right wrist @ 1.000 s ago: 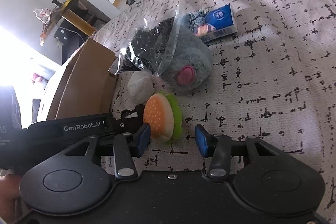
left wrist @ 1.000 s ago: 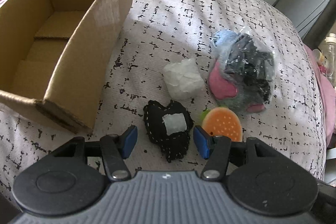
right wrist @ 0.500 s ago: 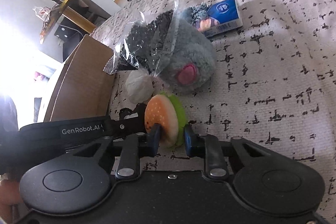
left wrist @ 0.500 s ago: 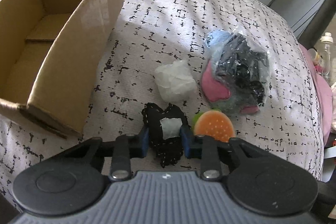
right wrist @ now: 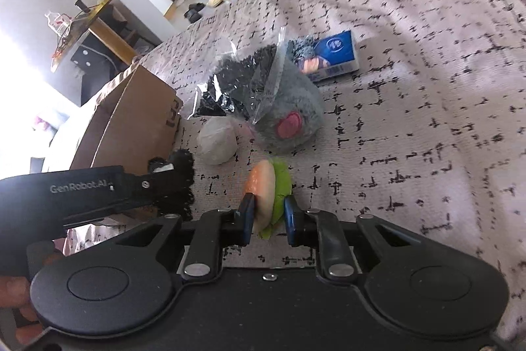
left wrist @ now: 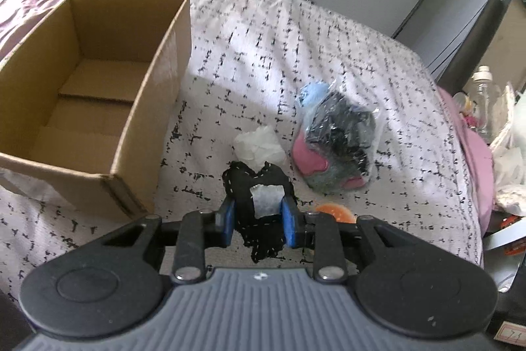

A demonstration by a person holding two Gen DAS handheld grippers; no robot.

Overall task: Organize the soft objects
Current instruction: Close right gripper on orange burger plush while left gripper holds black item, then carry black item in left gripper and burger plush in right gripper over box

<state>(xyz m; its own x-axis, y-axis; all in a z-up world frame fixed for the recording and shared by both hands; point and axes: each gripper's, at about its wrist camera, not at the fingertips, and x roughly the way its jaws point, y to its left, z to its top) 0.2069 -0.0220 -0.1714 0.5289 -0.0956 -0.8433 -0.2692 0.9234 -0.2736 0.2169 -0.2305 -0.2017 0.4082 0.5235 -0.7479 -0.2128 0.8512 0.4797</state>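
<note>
While black plush (left wrist: 259, 203) sits between fingers (left wrist: 227, 221), burger toy (right wrist: 268, 191) likewise.

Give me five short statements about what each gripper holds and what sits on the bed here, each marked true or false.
1. The left gripper is shut on the black stitched plush. True.
2. The right gripper is open and holds nothing. False: it is shut on the burger plush.
3. The cardboard box already holds toys. False: only bare cardboard shows inside.
4. The grey plush in a clear bag lies on the bedspread. True.
5. The white wad sits inside the box. False: it lies on the bedspread.
</note>
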